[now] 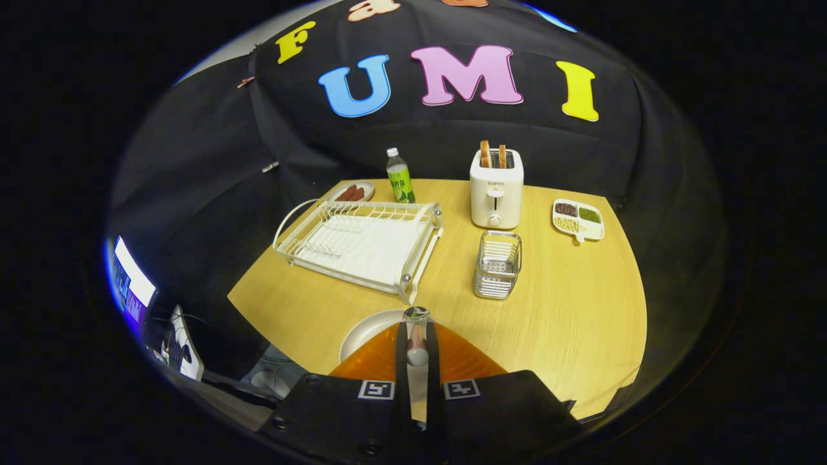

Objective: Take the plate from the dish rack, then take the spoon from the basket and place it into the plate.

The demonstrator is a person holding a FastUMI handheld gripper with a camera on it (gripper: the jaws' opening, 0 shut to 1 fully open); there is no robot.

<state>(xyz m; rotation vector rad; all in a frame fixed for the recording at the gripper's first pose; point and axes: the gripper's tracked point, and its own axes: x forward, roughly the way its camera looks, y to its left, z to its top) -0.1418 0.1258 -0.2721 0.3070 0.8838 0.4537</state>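
Note:
My gripper (417,336) is shut on a spoon (416,315), whose handle runs between the two fingers and whose bowl sticks out just past the fingertips. The fingers hang above a pale plate (365,332) that lies on the wooden table near its front edge, partly hidden by the fingers. Beyond the fingertips to the left stands the white dish rack (362,242), with nothing in it. A metal mesh basket (497,265) stands beyond the fingers to the right, and it looks bare inside.
A white toaster (495,190) with two slices of bread stands behind the basket. A green bottle (399,177) and a small dish of sausages (352,192) sit behind the rack. A divided dish of beans (578,219) lies at the far right. A screen (132,281) glows off the table's left.

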